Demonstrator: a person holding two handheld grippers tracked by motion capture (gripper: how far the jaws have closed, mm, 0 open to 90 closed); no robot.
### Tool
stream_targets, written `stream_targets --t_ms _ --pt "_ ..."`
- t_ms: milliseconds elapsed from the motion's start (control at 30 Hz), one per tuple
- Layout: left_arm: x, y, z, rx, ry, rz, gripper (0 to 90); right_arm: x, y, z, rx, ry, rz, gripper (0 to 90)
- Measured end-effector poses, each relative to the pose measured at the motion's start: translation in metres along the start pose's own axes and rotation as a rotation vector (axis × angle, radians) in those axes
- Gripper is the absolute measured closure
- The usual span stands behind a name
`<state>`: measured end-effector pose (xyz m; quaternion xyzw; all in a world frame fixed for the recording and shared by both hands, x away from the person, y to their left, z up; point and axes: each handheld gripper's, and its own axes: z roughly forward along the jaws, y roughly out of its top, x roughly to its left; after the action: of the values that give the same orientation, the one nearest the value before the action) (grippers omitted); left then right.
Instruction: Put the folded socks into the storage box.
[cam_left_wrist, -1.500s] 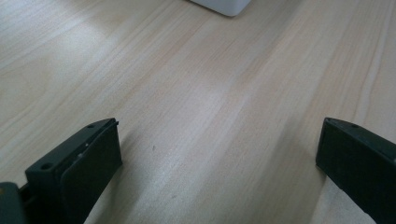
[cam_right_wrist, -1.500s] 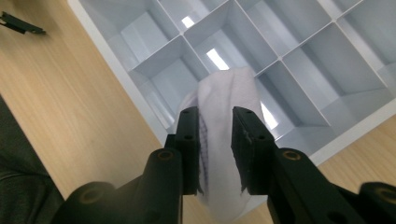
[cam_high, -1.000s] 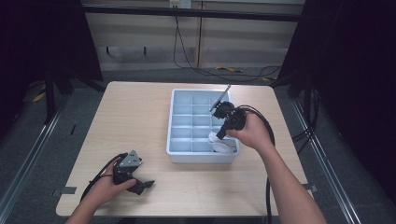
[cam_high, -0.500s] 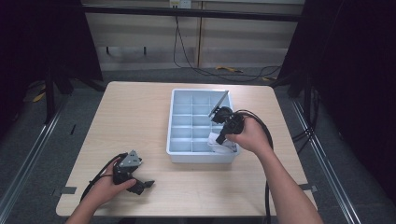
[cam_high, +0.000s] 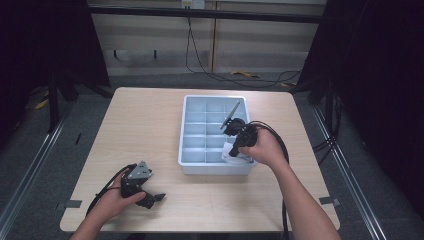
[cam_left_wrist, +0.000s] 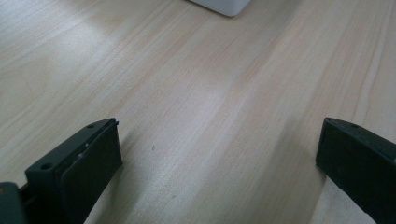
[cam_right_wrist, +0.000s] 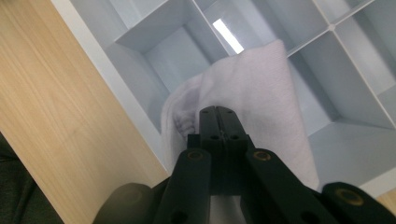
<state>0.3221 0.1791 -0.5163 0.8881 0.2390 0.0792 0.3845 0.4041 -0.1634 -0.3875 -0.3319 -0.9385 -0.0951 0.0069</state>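
Right gripper (cam_right_wrist: 218, 116) clamped on white cloth (cam_right_wrist: 252, 88), draped directly below over the tray (cam_high: 186, 130) near-right cells; left gripper (cam_left_wrist: 219, 154) wide, idle, well apart.

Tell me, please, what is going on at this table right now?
A person is working with a handheld gripper in each hand. The right gripper is shut on a white cloth and holds it over the near compartments of the light blue divided tray, apparently wiping them. The left gripper rests on the wooden table near the front edge, jaws wide open with nothing between them, clear of the tray.
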Motion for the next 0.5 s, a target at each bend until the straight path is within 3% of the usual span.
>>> stream_targets --t_ms 500 --pt "0.000 0.000 0.000 0.001 0.000 0.004 0.0 -0.003 -0.008 0.016 0.028 -0.008 -0.002 90.0"
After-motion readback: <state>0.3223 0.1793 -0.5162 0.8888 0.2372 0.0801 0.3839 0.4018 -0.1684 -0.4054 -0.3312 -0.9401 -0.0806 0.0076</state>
